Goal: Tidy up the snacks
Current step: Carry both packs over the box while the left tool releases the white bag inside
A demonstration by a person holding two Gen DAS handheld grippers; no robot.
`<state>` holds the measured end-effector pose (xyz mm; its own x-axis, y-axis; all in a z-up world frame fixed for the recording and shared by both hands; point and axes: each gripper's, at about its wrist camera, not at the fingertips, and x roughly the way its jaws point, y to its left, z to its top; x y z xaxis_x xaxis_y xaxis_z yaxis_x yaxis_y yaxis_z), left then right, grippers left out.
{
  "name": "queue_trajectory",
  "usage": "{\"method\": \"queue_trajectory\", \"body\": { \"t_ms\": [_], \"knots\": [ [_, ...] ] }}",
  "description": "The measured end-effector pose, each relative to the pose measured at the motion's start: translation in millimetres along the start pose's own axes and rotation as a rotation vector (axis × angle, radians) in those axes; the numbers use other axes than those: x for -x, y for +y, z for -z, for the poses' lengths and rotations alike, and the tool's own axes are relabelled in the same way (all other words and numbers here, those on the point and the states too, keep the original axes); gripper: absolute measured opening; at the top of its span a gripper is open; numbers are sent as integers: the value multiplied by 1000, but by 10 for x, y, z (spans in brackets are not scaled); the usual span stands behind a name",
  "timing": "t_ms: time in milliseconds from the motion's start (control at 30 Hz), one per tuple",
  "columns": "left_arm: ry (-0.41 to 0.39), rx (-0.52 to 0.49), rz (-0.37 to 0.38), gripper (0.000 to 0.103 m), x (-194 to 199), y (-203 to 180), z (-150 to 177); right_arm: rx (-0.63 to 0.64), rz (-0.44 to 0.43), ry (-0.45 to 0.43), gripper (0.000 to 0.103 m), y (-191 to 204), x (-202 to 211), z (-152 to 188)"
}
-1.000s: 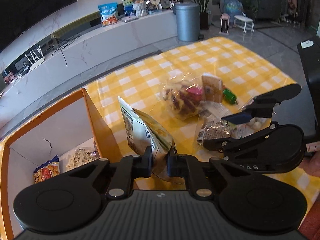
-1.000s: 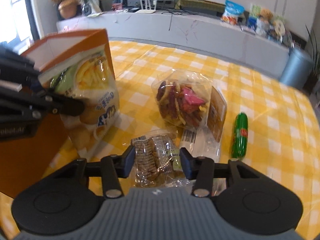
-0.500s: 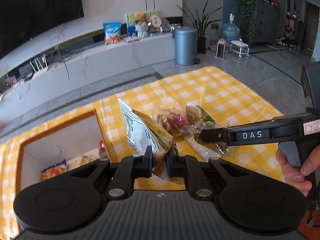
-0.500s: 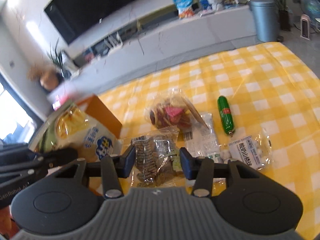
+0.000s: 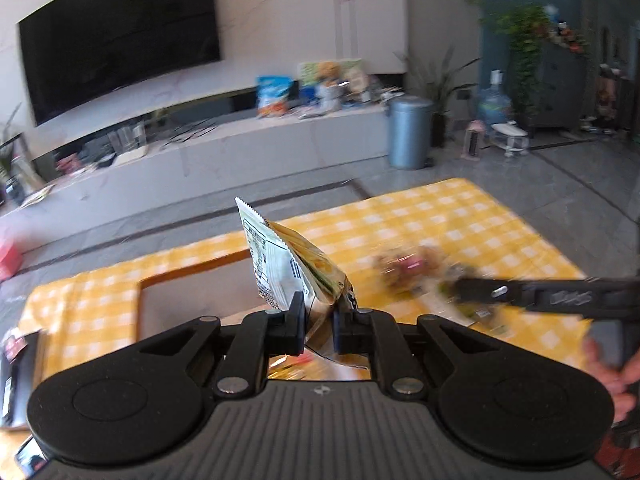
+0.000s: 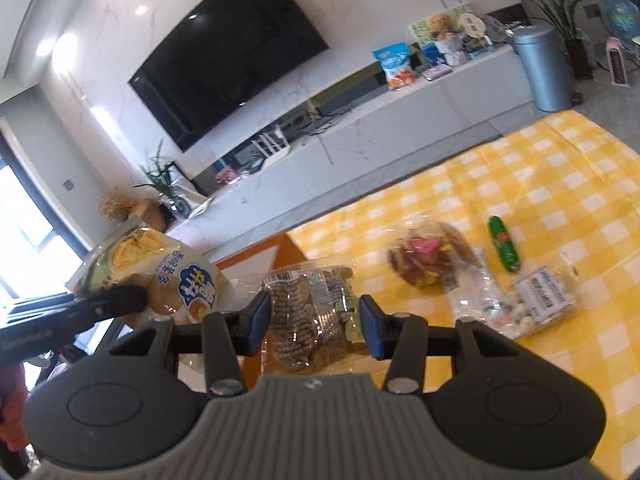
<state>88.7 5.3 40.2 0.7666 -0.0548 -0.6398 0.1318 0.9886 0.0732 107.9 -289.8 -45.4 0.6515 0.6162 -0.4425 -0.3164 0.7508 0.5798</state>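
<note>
The left gripper has its fingers pinched tight on the lower part of a chip bag, which stands up from them in the air above the open orange box. In the right wrist view the same chip bag shows its yellow and blue front, hanging off the tabletop at the left, beside the box corner. The right gripper has its fingers partly open and pressed on both sides of a clear cookie bag, held clear of the tabletop and just over the box's near edge. A hand grips the right gripper's handle at the right edge of the left wrist view. On the yellow checked cloth, toward the near right part of the tabletop, lie the other snacks: a clear bag of mixed chips, a green sausage just right of it, and a clear candy bag nearer the camera, touching a flat white packet. The box sits at the left end of the tabletop. Its contents are hidden here.
</note>
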Motion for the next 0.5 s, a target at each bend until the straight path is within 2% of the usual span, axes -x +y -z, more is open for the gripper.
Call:
{"method": "queue_trajectory", "body": {
  "t_ms": [200,333,500],
  "knots": [
    [67,47,-85,14,-147,424,212,75,-83,32,47,465,-84,-34],
    [135,23,-152,14,-334,561,360,152,-65,76,47,783,-239,-14],
    [141,16,-141,14,-393,644,525,186,-53,121,47,976,-416,71]
  ]
}}
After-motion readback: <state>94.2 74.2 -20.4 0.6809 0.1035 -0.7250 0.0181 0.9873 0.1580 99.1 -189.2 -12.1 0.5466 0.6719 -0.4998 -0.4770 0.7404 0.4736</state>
